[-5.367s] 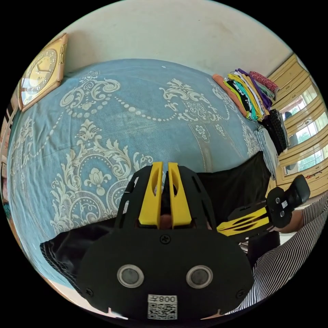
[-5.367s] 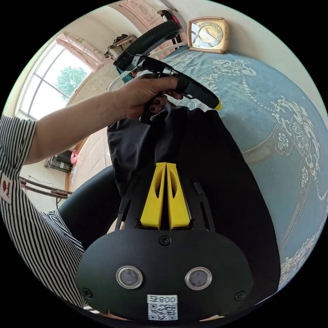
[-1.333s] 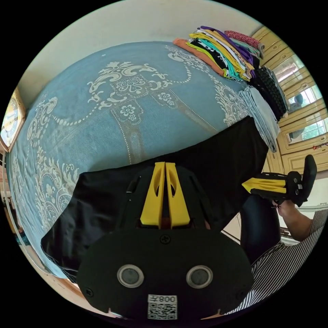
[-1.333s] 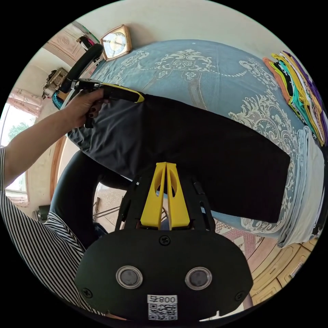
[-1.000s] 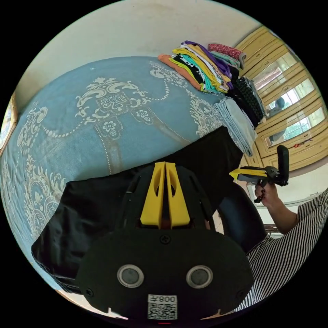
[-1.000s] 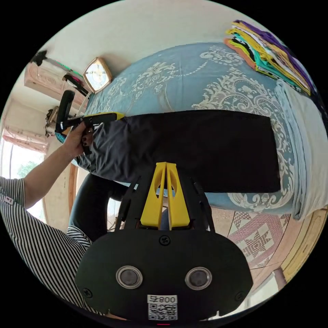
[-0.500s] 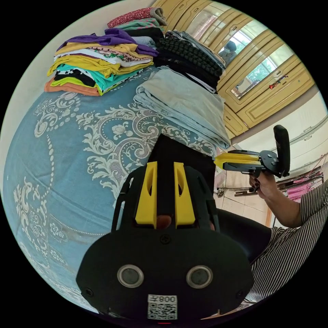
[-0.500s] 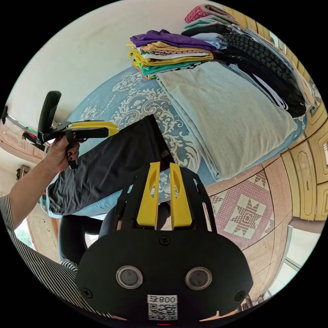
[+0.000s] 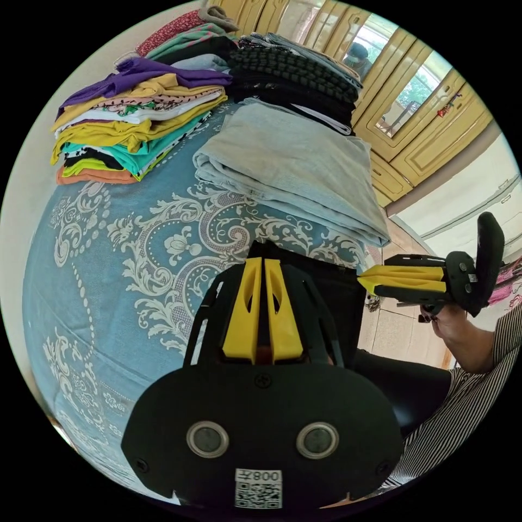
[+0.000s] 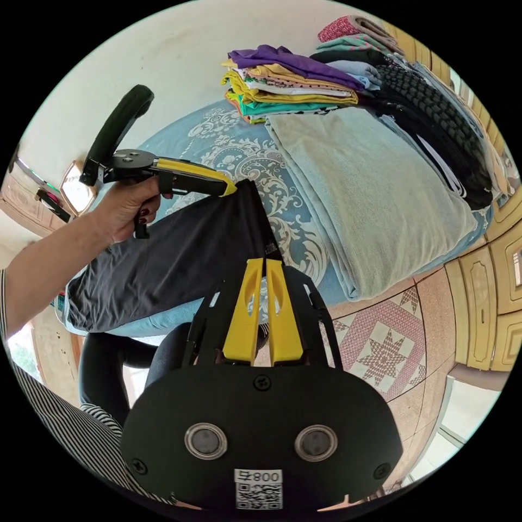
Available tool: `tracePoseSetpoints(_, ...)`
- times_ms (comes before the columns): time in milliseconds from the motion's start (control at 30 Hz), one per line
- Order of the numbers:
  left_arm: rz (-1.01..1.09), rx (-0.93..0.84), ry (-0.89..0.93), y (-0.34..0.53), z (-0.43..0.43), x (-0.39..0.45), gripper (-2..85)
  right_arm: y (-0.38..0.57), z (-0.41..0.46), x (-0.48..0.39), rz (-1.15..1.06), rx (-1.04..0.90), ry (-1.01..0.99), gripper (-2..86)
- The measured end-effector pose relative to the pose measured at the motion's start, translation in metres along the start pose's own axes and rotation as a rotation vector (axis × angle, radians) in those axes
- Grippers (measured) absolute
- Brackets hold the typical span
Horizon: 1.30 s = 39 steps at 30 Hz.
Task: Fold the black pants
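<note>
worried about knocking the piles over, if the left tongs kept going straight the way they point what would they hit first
Probably the folded light grey garment. The left tongs sit at the end of the black pants, with only patterned blue bedspread before that pile. Depth is hard to judge in this fisheye view.

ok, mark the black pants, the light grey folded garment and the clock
black pants (image 10: 174,261), right gripper view, flat middle of the fabric.
light grey folded garment (image 10: 370,201), right gripper view, top face.
clock (image 10: 76,193), right gripper view, its face.

Left gripper (image 9: 263,261) jaws closed on the near corner of black pants (image 9: 331,288) on a blue patterned bedspread (image 9: 98,261), right gripper (image 9: 364,280) jaws together at right, grey folded cloth (image 9: 293,163) and colourful clothes stack (image 9: 136,119) far.
</note>
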<state>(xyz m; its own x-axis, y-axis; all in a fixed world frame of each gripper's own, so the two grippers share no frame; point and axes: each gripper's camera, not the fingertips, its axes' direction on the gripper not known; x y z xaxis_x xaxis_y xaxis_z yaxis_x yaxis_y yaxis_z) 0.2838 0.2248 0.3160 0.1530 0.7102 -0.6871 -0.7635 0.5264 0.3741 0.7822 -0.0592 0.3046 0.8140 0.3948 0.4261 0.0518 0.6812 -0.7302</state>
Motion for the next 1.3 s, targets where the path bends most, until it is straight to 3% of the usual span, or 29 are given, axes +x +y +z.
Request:
tracePoseSetpoints(167,0.002,-0.076,-0.024,-0.011,0.035,-0.005,2.2,0.000,0.012,0.015,0.024,-0.037,0.000,1.4)
tracePoseSetpoints(367,-0.025,-0.015,0.017,-0.008,0.034,-0.018,7.7,0.006,-0.002,0.029,0.085,0.034,0.039,2.8)
tracePoseSetpoints(500,-0.002,-0.121,0.058,-0.017,0.053,-0.026,9.4,0.001,0.011,0.034,0.071,-0.024,-0.036,6.2)
tracePoseSetpoints(833,0.047,-0.162,0.103,-0.017,0.038,-0.031,3.8,-0.003,0.019,0.054,0.089,-0.065,-0.162,4.1)
tracePoseSetpoints(967,0.050,-0.140,0.140,-0.012,0.009,-0.036,3.0,0.005,0.018,0.076,0.159,-0.050,-0.288,2.7)
tracePoseSetpoints(1300,0.131,0.012,0.167,0.025,-0.118,-0.047,2.2,0.010,-0.038,0.053,0.063,0.076,-0.339,1.3)
